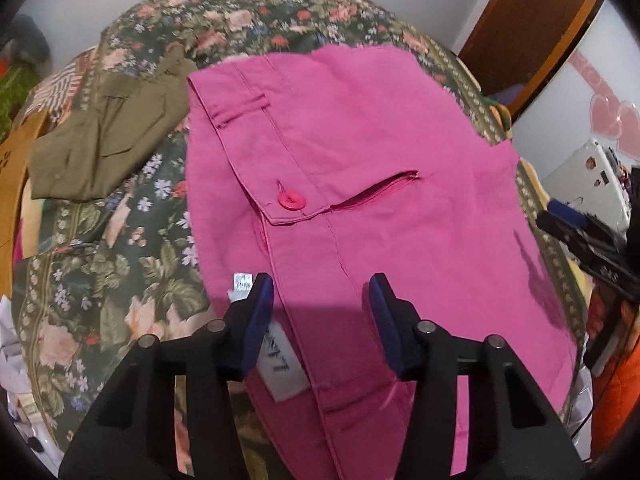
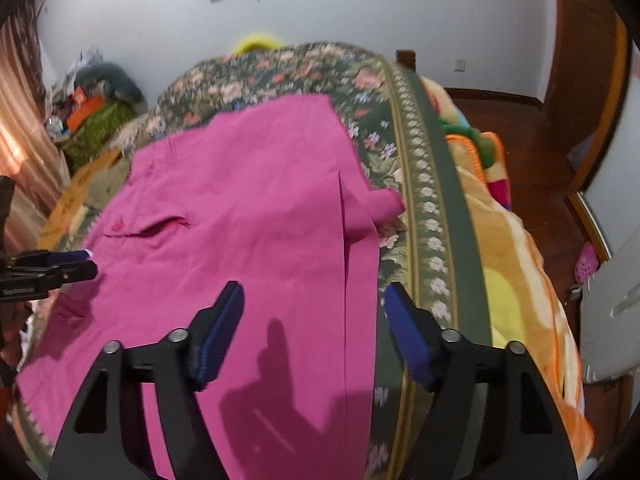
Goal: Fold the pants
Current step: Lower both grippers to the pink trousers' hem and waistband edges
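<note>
The pink pants [image 1: 360, 152] lie spread flat on a bed covered by a floral bedspread [image 1: 104, 248]. In the left wrist view the waistband end lies nearest the camera, with a pink button [image 1: 291, 201] on a pocket flap, an open pocket slit [image 1: 376, 192] beside it, and a belt loop [image 1: 240, 110] farther up. A white label [image 1: 280, 364] shows at the inside of the waistband.

The left gripper [image 1: 322, 300] hangs over the waistband edge. Its blue pads [image 1: 258, 320] stand apart with pink cloth and the label between them; the pads do not press on the fabric. The right gripper [image 2: 312, 332] hangs over the opposite edge of the pants, near the green border of the bedspread. Its jaws stand apart, one pad over pink cloth and the other over the bedspread border, with nothing clamped.

An olive-green garment [image 1: 104, 128] lies on the bedspread beside the pants, apart from them. An orange and yellow blanket [image 2: 516, 280] lies past the bedspread edge in the right wrist view. A wooden floor [image 2: 532, 148] and a white wall [image 2: 360, 12] are visible beyond the bed.
</note>
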Demonstrator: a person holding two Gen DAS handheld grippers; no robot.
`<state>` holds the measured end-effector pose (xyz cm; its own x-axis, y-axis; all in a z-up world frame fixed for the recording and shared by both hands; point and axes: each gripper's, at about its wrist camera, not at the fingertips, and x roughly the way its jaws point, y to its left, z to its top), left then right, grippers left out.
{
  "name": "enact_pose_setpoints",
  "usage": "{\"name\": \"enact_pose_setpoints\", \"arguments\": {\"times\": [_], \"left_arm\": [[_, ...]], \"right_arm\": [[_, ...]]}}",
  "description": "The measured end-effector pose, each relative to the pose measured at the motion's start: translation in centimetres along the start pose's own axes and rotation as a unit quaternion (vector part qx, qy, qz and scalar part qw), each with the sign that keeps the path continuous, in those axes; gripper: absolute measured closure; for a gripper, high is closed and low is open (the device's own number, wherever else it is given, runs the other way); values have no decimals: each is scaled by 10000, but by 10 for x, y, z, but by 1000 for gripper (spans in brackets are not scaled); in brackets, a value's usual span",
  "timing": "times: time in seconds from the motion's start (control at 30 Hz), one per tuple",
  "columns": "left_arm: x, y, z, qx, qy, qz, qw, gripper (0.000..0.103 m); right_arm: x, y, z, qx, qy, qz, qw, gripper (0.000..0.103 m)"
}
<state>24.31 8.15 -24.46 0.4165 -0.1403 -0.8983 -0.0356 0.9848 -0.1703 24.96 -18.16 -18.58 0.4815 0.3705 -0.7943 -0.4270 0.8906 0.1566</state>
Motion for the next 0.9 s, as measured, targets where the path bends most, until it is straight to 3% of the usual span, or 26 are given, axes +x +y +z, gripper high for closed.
{"name": "enact_pose_setpoints", "arguments": {"times": [0.07, 0.13, 0.2, 0.3, 0.4, 0.47, 0.7, 0.83, 0.9], "left_arm": [[3, 0, 2, 88, -31, 57, 9999, 53], [6, -1, 3, 185, -54, 114, 9998, 53], [8, -1, 1, 341, -108, 255, 9990, 53], [12, 1, 2, 547, -200, 453, 9973, 52], [14, 3, 1, 661, -301, 766, 9944, 52], [16, 7, 2, 696, -323, 854, 9934, 52], [17, 12, 2, 825, -359, 849, 9923, 51], [17, 11, 0, 1090, -383, 1019, 9881, 48], [16, 14, 4, 983, -296, 948, 9902, 49]], "right_arm": [[11, 0, 6, -116, 11, -17, 9999, 36], [20, -1, 12, -202, 24, -57, 9998, 43], [31, -5, 18, -266, 154, -22, 9995, 65], [52, -9, 22, -255, 445, 120, 9986, 73], [53, -9, 20, -366, 317, 161, 9987, 82], [52, -12, 19, -352, 262, 102, 9990, 98], [42, -17, 15, -276, 336, -4, 9991, 98], [17, -25, 16, -144, 346, 187, 9991, 96], [6, -26, 18, -159, 265, 132, 9994, 84]]}}
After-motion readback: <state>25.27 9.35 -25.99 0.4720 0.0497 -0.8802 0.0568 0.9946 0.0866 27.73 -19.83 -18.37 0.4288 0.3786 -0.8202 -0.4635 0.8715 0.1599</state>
